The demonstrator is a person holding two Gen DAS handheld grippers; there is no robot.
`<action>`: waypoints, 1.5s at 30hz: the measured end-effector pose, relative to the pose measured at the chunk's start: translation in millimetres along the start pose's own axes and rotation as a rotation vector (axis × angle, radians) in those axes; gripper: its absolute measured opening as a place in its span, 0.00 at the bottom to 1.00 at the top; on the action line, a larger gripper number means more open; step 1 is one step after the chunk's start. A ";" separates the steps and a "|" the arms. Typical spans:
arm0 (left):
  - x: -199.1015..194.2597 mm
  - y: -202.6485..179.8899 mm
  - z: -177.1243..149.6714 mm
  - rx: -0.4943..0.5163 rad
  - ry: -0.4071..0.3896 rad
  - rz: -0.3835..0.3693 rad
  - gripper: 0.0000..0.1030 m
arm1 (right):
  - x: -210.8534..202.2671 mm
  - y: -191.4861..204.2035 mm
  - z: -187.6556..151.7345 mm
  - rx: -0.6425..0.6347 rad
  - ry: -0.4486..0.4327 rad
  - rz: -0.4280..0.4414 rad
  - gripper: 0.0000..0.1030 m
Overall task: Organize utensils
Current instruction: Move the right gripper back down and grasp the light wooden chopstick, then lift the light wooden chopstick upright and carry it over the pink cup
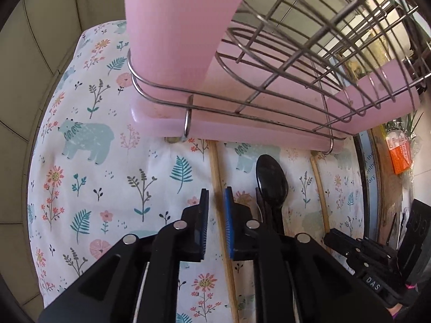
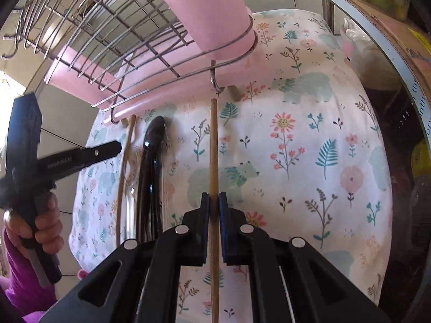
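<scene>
Two wooden chopsticks and a black spoon [image 1: 272, 180] lie on a floral cloth in front of a pink dish rack [image 1: 242, 127] with a wire basket [image 1: 296, 53]. The left chopstick [image 1: 215, 161] passes between the blue pads of my left gripper [image 1: 216, 195]; the pads stand apart and do not press on it. My right gripper [image 2: 214, 199] is shut on the right chopstick [image 2: 213, 140], which points toward the rack [image 2: 150, 102]. In the right wrist view the spoon [image 2: 153, 145] and the left chopstick [image 2: 126, 148] lie to the left, beside the left gripper [image 2: 113, 148].
The floral cloth [image 1: 94, 134] covers the table. More dark utensils lie under the spoon. A hand [image 2: 45, 223] in a magenta sleeve holds the left gripper. An orange packet [image 1: 401, 156] and a cardboard box [image 2: 390, 35] stand past the cloth's right edge. A tiled wall is behind.
</scene>
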State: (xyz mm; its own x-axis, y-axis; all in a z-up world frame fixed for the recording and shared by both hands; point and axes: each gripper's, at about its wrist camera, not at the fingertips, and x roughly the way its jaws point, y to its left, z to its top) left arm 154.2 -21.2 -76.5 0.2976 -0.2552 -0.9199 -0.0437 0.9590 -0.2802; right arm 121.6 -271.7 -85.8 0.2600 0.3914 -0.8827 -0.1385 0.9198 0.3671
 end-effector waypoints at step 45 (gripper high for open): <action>5.4 29.3 -11.2 0.044 0.167 0.030 0.06 | 25.6 10.2 53.5 -0.164 0.130 -0.087 0.06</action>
State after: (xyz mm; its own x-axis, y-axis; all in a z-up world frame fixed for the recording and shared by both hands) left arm 143.8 4.2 -92.8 0.1343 -0.2397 -0.9615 -0.0073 0.9700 -0.2428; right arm 178.0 -250.9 -88.9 0.1536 0.2944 -0.9433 -0.2774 0.9290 0.2448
